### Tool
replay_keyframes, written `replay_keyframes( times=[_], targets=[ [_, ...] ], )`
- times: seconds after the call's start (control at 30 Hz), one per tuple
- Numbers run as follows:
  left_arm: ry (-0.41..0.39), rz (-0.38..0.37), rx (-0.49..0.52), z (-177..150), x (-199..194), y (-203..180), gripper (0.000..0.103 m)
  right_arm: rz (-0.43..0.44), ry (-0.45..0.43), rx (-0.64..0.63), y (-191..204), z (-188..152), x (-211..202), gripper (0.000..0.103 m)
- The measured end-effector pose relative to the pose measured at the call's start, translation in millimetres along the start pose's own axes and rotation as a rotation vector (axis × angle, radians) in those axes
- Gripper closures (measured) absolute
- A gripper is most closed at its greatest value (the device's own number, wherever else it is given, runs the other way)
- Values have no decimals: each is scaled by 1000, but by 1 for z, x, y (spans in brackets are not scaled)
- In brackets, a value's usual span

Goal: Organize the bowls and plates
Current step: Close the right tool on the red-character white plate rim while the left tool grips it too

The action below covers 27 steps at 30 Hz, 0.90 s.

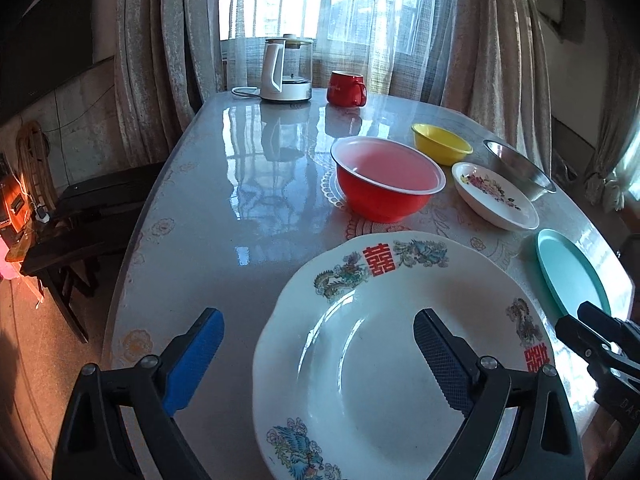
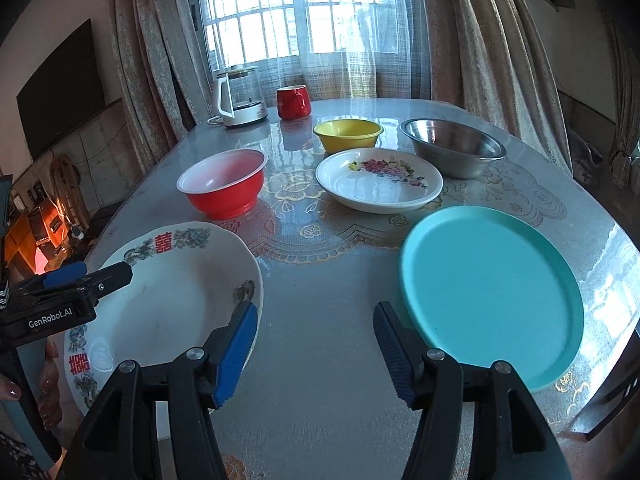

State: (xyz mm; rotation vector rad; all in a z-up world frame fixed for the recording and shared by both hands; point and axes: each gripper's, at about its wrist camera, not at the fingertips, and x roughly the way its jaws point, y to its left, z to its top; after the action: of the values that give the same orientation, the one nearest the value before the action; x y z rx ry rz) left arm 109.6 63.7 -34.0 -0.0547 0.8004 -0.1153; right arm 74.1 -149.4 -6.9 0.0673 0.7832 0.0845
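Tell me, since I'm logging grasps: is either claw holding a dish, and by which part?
Nothing is held. The left claw stands open astride the dragon plate's rim, and the right claw is open over bare table.

Glossy table with bowls, plates, kettle, mug

This is a home dining room. A glass-topped table stands before a curtained window at twelve o'clock (barred outside), with a kettle and wall television at ten o'clock.
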Motion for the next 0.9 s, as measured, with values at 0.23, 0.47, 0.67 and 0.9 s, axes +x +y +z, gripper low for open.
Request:
replay_keyframes(
  times=[0.23,0.47,0.67,0.9],
  targets=[
    [42,-58,69,-1,13,-3,18,34,37,24,0,-4,10,41],
    [81,-27,164,1,16,-4,23,94,65,65,0,-5,16,41],
    [106,-34,176,-3,22,-3,37,130,91,58,6,-5,25,41],
    [59,-8,180,-7,19,-6,37,177,104,61,10,-8,34,45]
  ],
)
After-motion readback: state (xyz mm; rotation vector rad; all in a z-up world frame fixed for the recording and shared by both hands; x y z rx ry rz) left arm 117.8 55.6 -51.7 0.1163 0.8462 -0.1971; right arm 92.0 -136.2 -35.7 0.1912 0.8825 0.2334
